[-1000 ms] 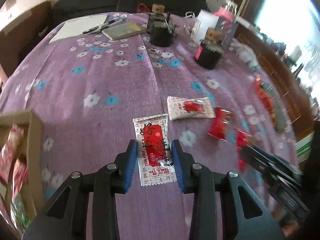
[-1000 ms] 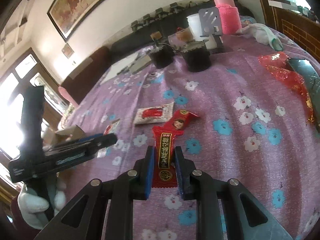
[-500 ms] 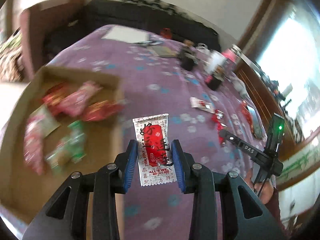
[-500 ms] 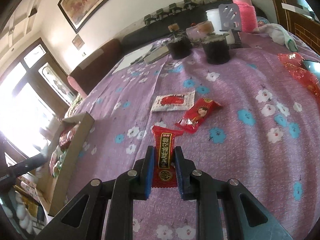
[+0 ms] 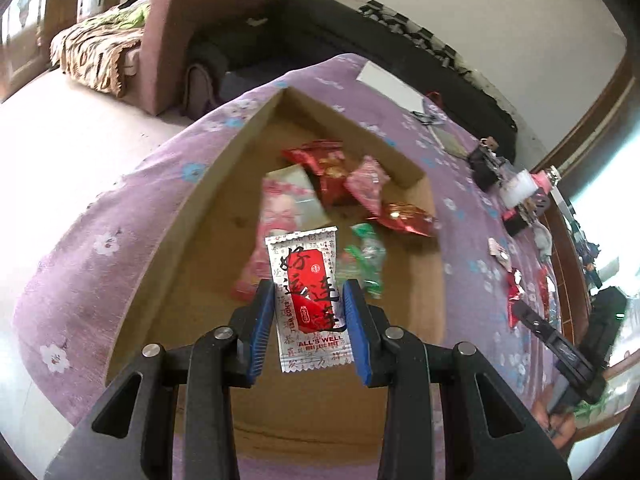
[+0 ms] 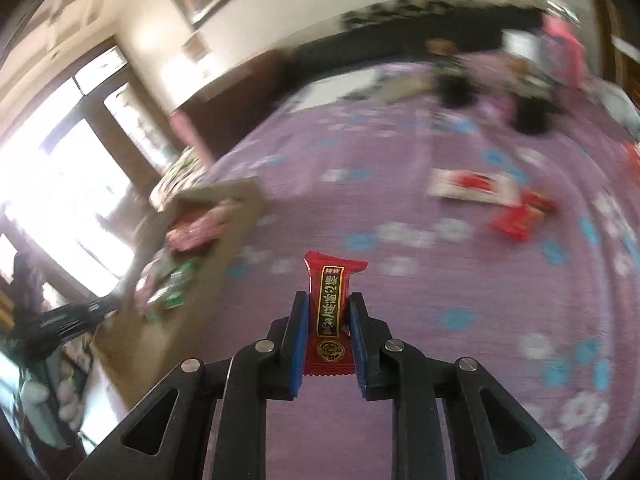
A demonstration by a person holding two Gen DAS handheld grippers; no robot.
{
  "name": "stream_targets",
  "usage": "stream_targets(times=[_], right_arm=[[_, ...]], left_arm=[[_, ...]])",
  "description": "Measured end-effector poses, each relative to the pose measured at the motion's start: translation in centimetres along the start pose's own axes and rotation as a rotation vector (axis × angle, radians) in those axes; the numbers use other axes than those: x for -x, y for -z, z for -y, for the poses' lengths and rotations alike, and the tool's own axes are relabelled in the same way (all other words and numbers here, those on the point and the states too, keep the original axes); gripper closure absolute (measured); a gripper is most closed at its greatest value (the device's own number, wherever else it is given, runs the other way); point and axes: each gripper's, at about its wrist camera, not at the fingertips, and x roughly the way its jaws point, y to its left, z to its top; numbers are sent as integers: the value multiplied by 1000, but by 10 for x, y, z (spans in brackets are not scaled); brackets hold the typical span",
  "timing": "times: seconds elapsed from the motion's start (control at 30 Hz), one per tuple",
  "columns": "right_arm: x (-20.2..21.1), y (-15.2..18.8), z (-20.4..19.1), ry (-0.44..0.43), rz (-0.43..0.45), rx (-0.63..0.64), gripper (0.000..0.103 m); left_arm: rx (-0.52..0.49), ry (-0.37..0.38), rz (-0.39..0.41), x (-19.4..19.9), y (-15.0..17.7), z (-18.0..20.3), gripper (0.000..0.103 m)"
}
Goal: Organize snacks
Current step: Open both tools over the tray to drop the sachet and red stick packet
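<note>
My left gripper is shut on a white and red snack packet and holds it above the open cardboard box, which has several red, pink and green snacks inside. My right gripper is shut on a red candy packet above the purple flowered tablecloth. The box lies to its left. A white and red packet and a red packet lie on the cloth to the right.
Dark jars, a white cup and a pink bottle stand at the table's far side. A paper sheet lies beyond the box. A sofa stands past the table's edge. The right-hand gripper shows at the right.
My left gripper carried its packet left, from the cloth to above the box. My right gripper moved left toward the box with its candy, and its view is blurred.
</note>
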Motion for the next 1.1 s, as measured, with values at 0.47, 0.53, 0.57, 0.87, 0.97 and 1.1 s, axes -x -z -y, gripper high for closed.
stream_targets(times=[0.47,0.53,0.57,0.87,0.97,1.1], right_arm=[[-81,14,-173,-116,-178,283,84],[-92,18,-180,-95,-190,300,84],[-97,19,-181,-85,-194,304,83],[-77,-12,-165,-141,-123,241,69],[-80,-42,-154,-77,-78,193,67],[-108,-70,-149,-9,-92,178,67]], left_arm=[[-27,-74,-22,-13,0,-12,66],[-29,-56,4,-6,-1,-12,66],[-32,-56,15,-3,-1,-11,66],[-1,-21,97,29,-1,-23,66],[6,-3,107,32,-1,-21,66],[12,-3,110,35,-1,-22,66]])
